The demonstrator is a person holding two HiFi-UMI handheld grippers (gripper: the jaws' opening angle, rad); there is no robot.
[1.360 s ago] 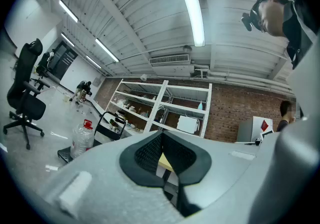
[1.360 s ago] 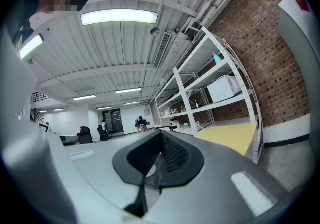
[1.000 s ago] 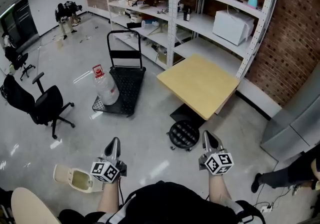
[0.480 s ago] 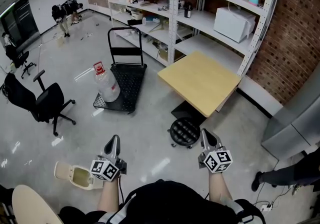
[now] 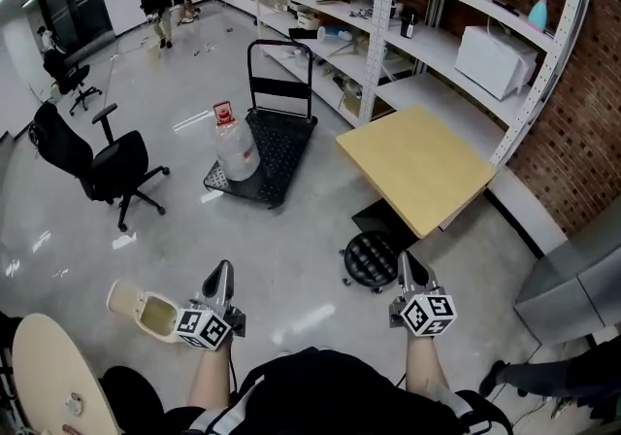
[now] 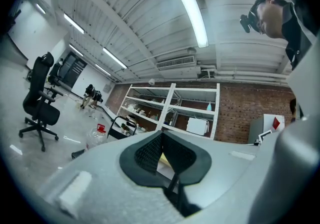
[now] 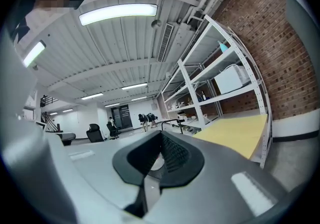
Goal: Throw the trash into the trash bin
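A small beige trash bin (image 5: 146,312) with its lid flipped open lies on the grey floor at the lower left. My left gripper (image 5: 221,269) is held just right of it, with its fingers together and nothing between them. In the left gripper view the left gripper (image 6: 161,134) points level toward the shelves. My right gripper (image 5: 406,259) is shut and holds nothing, beside a black round stool (image 5: 369,256). In the right gripper view the right gripper (image 7: 161,134) also has its jaws closed. No loose trash shows in any view.
A yellow table (image 5: 417,166) stands ahead on the right, before white shelving (image 5: 388,25) along a brick wall. A black cart (image 5: 277,142) carries a large water bottle (image 5: 236,150). A black office chair (image 5: 102,166) stands at the left, and a round pale tabletop (image 5: 49,375) at the lower left.
The head view has swung left, so the cart, chair and table now sit further right in the picture. The beige bin appears closer to the left gripper. Both grippers stay shut.
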